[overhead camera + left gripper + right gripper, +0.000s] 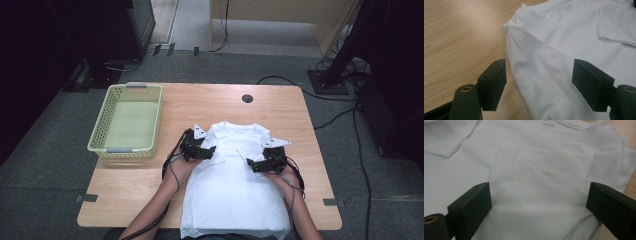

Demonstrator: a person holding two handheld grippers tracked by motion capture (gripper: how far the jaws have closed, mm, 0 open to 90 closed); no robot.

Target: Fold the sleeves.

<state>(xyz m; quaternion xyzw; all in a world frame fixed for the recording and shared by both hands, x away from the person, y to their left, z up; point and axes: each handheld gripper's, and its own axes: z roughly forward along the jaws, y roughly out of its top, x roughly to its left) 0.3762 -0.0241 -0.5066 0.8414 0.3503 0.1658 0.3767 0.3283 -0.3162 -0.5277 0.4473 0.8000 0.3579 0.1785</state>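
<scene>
White cotton is what you are working over: a white T-shirt (235,190) is lying flat on the wooden bench (310,130), collar pointing away from you and hem reaching the near edge. Both sleeves are lying folded in over the chest, so the outline is reading as a narrow rectangle.

Your left gripper (212,150) is sitting at the shirt's left shoulder edge, jaws pointing inward across the cloth. In the left gripper view those jaws (539,85) are standing wide apart, one over bare wood and one over the fabric, with the shirt's folded side edge running between them; nothing is being pinched.

Your right gripper (250,163) is mirroring it on the shirt's right side, aimed toward the middle. In the right gripper view its jaws (539,205) are also gaping wide over the folded-in sleeve, whose stitched hem is running up between them. The pads are probably hovering just above the cloth rather than resting on it, though the angle is making that hard to judge.

Over to your left, a pale green perforated basket (102,120) is standing on the bench, well apart from the shirt. Its slotted walls and grey handle tabs are showing, and its bare floor is showing too.
</scene>
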